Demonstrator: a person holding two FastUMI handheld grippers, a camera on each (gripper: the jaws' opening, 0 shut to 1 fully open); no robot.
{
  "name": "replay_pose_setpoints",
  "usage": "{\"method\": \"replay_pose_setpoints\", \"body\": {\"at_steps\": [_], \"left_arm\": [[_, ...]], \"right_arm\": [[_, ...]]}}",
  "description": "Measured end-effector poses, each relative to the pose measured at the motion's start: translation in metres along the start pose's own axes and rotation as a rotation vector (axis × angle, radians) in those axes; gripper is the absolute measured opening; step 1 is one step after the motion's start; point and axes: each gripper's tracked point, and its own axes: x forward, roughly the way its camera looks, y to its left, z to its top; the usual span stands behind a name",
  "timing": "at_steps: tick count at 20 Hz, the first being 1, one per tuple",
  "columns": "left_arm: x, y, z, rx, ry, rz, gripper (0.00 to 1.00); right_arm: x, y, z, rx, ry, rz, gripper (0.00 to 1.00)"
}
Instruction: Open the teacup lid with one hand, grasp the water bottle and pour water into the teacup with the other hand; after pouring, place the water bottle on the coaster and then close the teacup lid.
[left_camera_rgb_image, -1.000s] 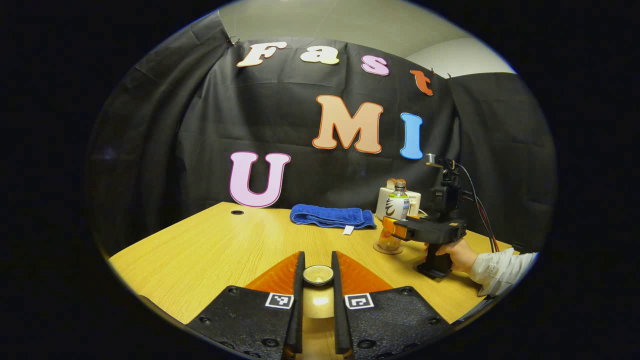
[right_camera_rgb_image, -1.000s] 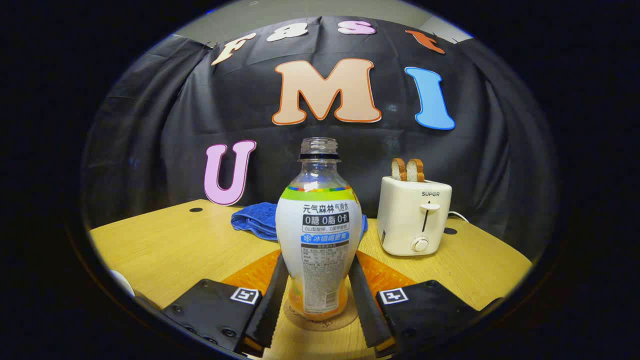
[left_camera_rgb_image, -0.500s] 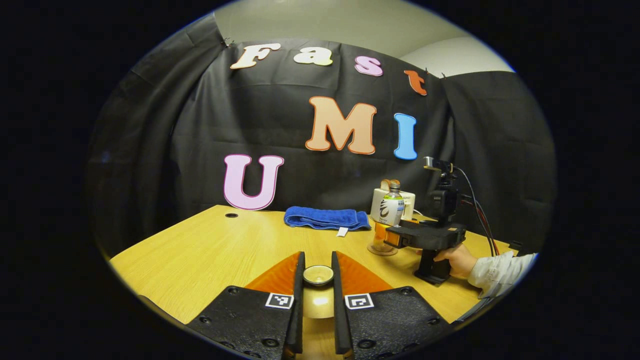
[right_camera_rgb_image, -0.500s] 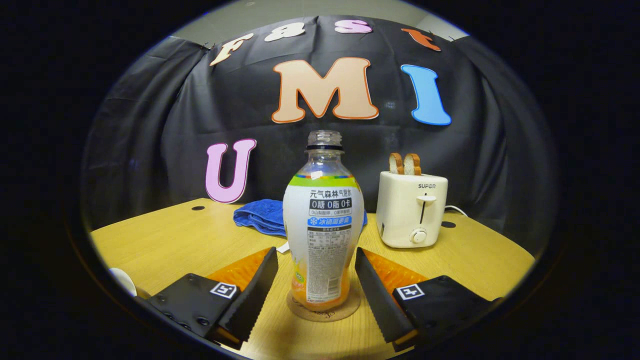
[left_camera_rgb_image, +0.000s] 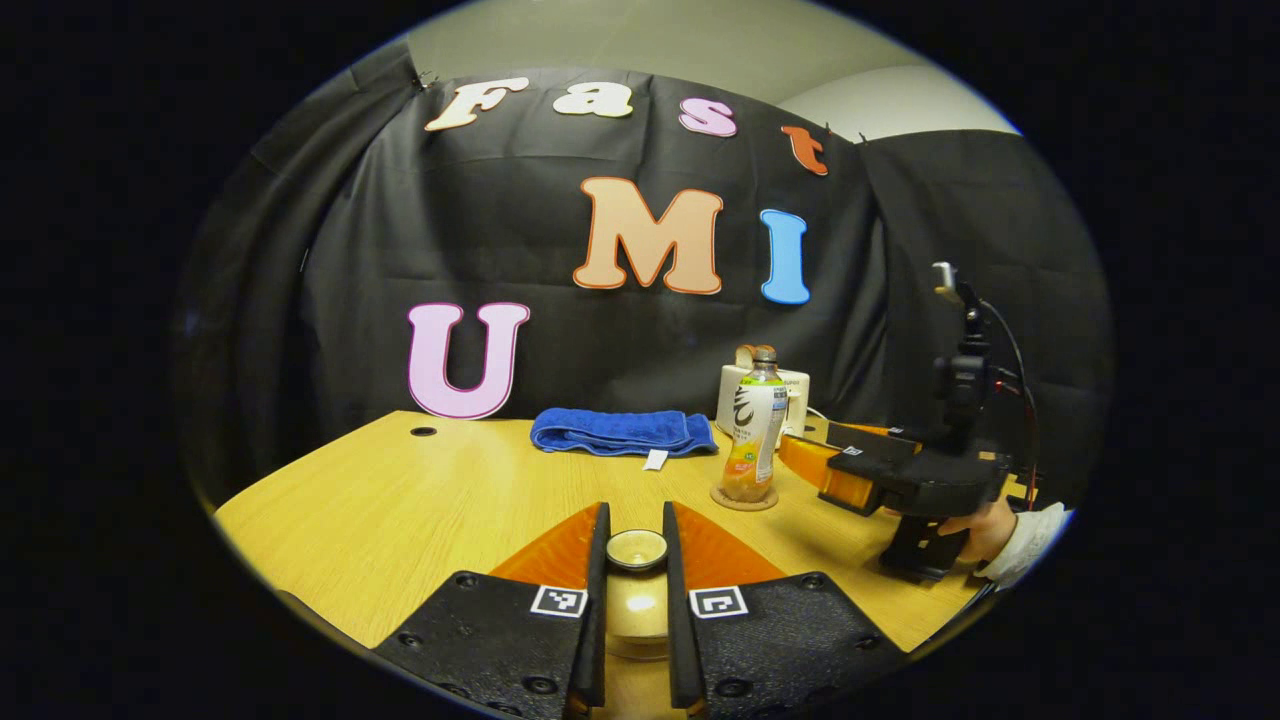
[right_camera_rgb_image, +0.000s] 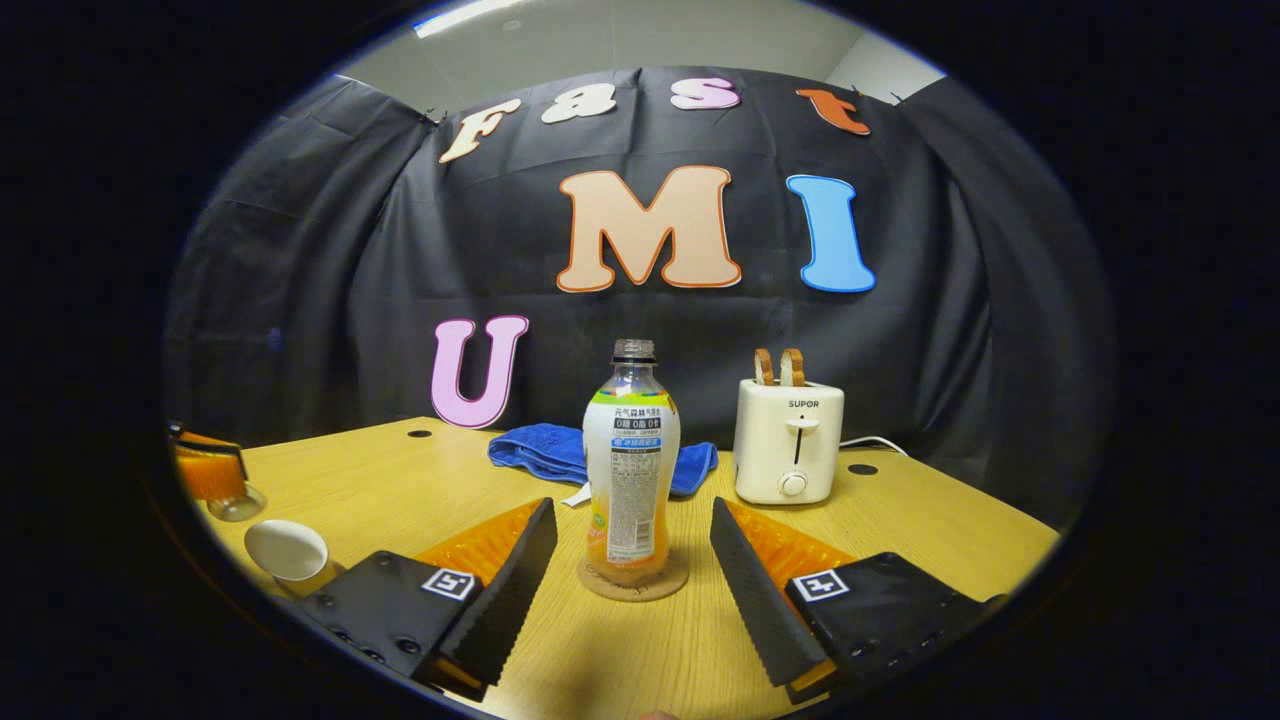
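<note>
The open water bottle (right_camera_rgb_image: 632, 460) stands upright on the round coaster (right_camera_rgb_image: 632, 580), with a little orange liquid at its bottom. My right gripper (right_camera_rgb_image: 632, 515) is open, its fingers well apart and just short of the bottle, touching nothing. A white teacup (right_camera_rgb_image: 287, 550) sits at the far left of the right gripper view. My left gripper (left_camera_rgb_image: 635, 515) is shut on the knob of the teacup lid (left_camera_rgb_image: 636, 550), held above the table. From the left gripper view the bottle (left_camera_rgb_image: 757, 430) stands to the right, with the right gripper (left_camera_rgb_image: 815, 450) and a hand (left_camera_rgb_image: 985, 530) beside it.
A white toaster (right_camera_rgb_image: 788, 440) with two bread slices stands behind and right of the bottle. A folded blue towel (right_camera_rgb_image: 560, 455) lies at the back of the wooden table (right_camera_rgb_image: 380, 480). The left gripper (right_camera_rgb_image: 210, 470) with the lid hangs just past the teacup.
My right gripper has opened, let go of the bottle and drawn back from it; the bottle now stands alone on the coaster. The left gripper still holds the lid.
</note>
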Motion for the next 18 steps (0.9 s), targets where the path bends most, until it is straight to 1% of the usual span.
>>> {"method": "replay_pose_setpoints", "body": {"at_steps": [2,3,4,5,7,10,11,13,14,15,16,17,18], "left_arm": [[0.007,-0.001,-0.006,0.010,0.014,0.002,0.22],[0.009,-0.002,-0.010,0.014,0.028,0.004,0.22],[0.012,-0.003,-0.014,0.018,0.036,0.005,0.23],[0.014,-0.005,-0.016,0.025,0.041,0.005,0.23],[0.017,-0.007,-0.024,0.044,0.053,0.009,0.23],[0.020,-0.007,-0.031,0.050,0.064,0.015,0.23],[0.020,-0.007,-0.033,0.049,0.071,0.016,0.23],[0.020,-0.008,-0.037,0.052,0.074,0.021,0.24],[0.021,-0.007,-0.037,0.054,0.079,0.026,0.25],[0.022,-0.007,-0.036,0.054,0.066,0.028,0.26],[0.021,-0.007,-0.033,0.056,0.055,0.028,0.29],[0.020,-0.007,-0.031,0.058,0.052,0.027,0.31],[0.020,-0.007,-0.032,0.060,0.050,0.030,0.37]], "right_arm": [[-0.010,0.001,0.003,0.007,-0.009,0.009,0.98],[-0.014,0.002,0.002,0.001,-0.011,0.012,0.94],[-0.018,0.001,0.002,-0.009,-0.014,0.011,0.98],[-0.022,0.001,0.001,-0.017,-0.014,0.011,0.95],[-0.029,0.002,-0.002,-0.023,-0.006,0.019,0.94],[-0.037,-0.001,0.000,-0.009,-0.008,0.019,0.94],[-0.039,0.000,0.002,-0.004,-0.011,0.020,0.98],[-0.044,-0.001,0.004,-0.003,-0.019,0.017,0.98],[-0.046,-0.002,0.005,-0.006,-0.023,0.015,0.98],[-0.048,-0.002,0.004,-0.007,-0.023,0.013,0.95],[-0.051,-0.001,0.002,-0.003,-0.017,0.015,1.00],[-0.052,0.001,0.000,0.006,-0.012,0.018,0.94],[-0.055,0.002,-0.001,0.016,-0.009,0.020,0.98]]}}
